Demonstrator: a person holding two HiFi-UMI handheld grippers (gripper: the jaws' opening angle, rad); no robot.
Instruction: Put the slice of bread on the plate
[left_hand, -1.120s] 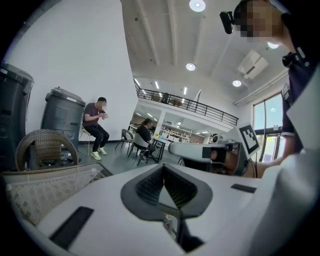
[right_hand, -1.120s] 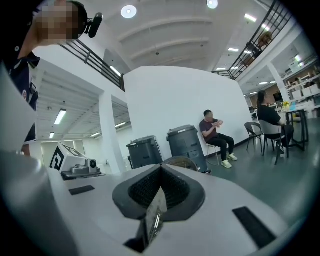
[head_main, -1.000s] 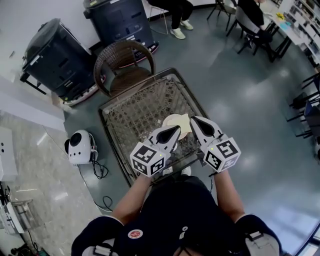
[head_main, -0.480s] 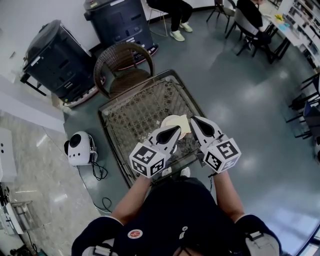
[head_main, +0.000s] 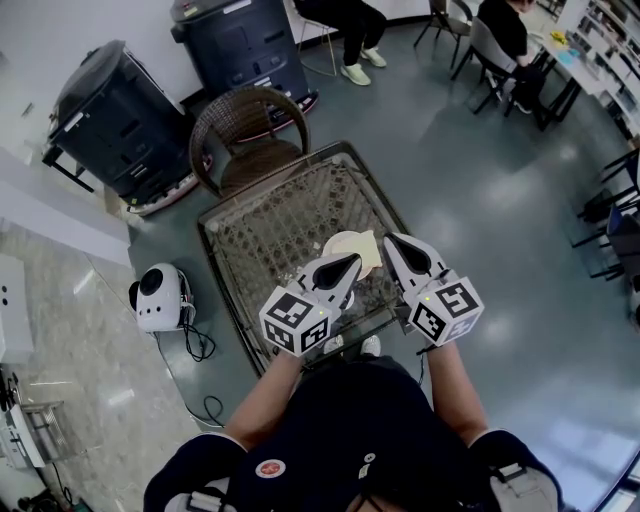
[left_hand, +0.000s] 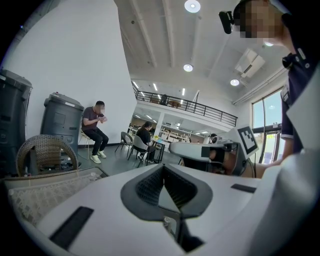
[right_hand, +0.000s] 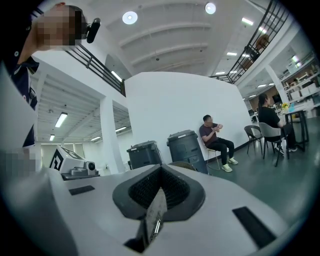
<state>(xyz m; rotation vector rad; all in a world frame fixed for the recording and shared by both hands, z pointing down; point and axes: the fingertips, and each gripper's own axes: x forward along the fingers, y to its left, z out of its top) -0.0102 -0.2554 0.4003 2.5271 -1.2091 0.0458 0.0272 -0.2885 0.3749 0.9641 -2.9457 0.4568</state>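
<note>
- Plate (head_main: 341, 243): round, off-white, small. It lies flat just right of centre in the head view. Its lower edge is hidden.
- Slice of bread (head_main: 367, 249): pale yellow and flat. It rests on the right part of the plate, and its corner reaches the plate's right rim.

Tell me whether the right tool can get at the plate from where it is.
Probably yes: the right tool is just right of the plate with nothing between them, though its jaws are shut.
</note>
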